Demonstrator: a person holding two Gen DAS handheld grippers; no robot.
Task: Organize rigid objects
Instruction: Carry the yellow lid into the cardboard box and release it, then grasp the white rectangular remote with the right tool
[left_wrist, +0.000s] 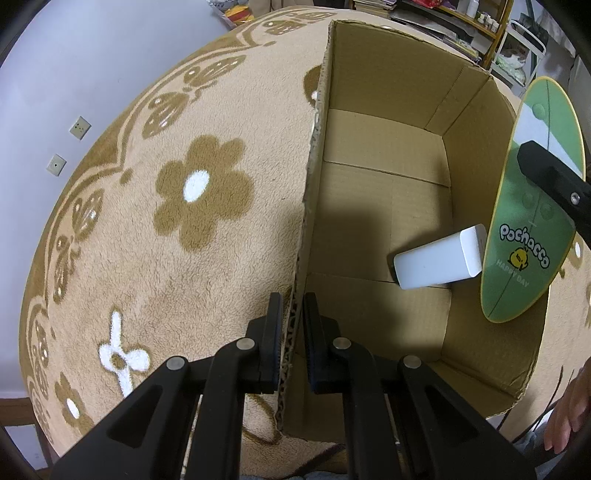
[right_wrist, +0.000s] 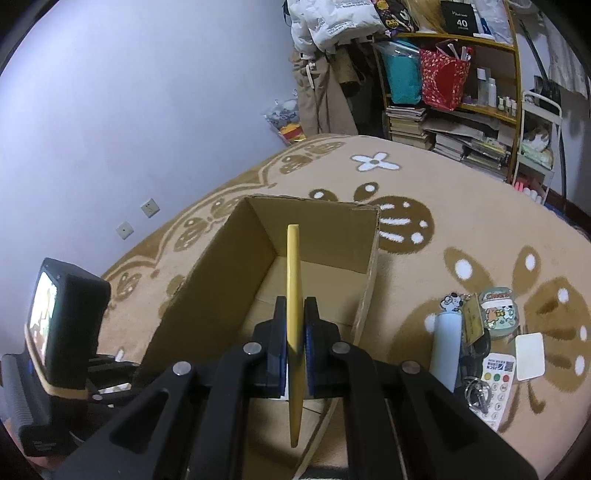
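An open cardboard box (left_wrist: 384, 147) stands on a beige flowered blanket. My left gripper (left_wrist: 292, 334) is shut on the box's left wall, near its front corner. Inside the box a white rectangular block (left_wrist: 439, 258) lies on the floor by the right wall. My right gripper (right_wrist: 295, 325) is shut on a flat green oval plaque with a yellow rim (left_wrist: 532, 206), printed "Pochacco". In the right wrist view the plaque (right_wrist: 294, 295) shows edge-on, upright, above the box (right_wrist: 229, 266) opening. The right gripper's finger (left_wrist: 554, 177) crosses the plaque's face.
To the right of the box, several small items lie on the blanket: a white tube (right_wrist: 445, 343), keychains (right_wrist: 495, 314), a white card (right_wrist: 530, 356) and a small remote (right_wrist: 495, 384). Cluttered shelves (right_wrist: 454, 96) stand behind the blanket. A person's hand (left_wrist: 569, 417) shows at the lower right.
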